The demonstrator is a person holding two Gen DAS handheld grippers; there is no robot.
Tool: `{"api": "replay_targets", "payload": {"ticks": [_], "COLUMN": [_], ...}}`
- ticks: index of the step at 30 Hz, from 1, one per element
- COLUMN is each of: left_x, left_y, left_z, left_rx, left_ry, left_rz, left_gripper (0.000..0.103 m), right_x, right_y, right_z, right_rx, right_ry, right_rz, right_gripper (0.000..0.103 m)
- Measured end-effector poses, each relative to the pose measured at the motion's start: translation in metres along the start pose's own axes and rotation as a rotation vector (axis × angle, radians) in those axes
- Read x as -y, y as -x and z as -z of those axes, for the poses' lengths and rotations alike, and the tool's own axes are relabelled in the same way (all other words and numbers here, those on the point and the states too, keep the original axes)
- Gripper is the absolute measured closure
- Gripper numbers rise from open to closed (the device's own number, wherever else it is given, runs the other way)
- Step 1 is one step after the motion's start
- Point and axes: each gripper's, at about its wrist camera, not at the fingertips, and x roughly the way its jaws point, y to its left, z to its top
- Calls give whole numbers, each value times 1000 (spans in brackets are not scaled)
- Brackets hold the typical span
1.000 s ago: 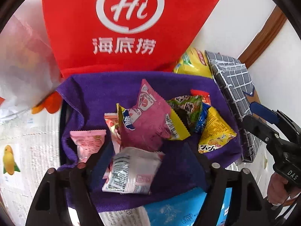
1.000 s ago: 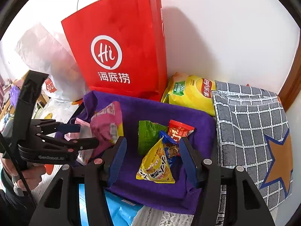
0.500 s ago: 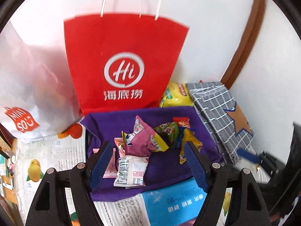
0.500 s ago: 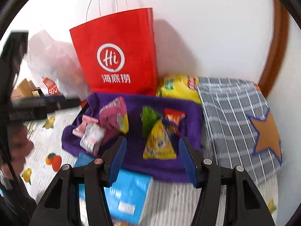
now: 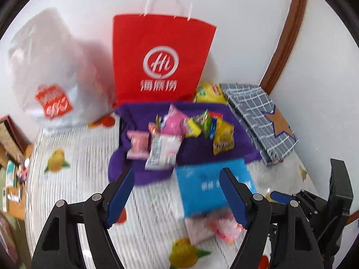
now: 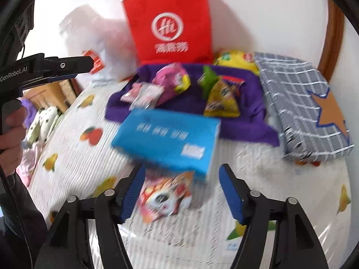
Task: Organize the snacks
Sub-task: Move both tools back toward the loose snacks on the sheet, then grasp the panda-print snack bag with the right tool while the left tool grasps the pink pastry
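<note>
Where right view looks, hand [image 6: 10, 132], panda snack packet [image 6: 165, 198]

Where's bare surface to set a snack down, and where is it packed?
Free: the fruit-print cover left of the purple cloth, below the white plastic bag; also the patch right of the blue box, below the checked cushion. Crowded: the purple cloth, piled with snack packets, and just before the blue box, where a panda packet lies.
</note>
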Motion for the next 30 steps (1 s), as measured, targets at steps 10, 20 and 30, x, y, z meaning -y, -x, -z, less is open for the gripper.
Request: {"api": "replay_targets", "payload": {"ticks": [10,20,30], "left_x": [-29,-26,-7], "left_y": [14,-4,-51], "left_z": [60,93,117], "left_rx": [-39,-115,-188], "left_ry": [88,105,111], "left_rz": [-22,-38,-12], "left_gripper": [27,27,27], "right_x": [-19,-12,7], "right_y": [-37,-52,-1], "right_z": [18,30,52], "right_rx": [-48,-51,45], "right_ry": [46,16,-13], "right_rz": [26,-29,-25], "right_gripper": [29,40,45]}}
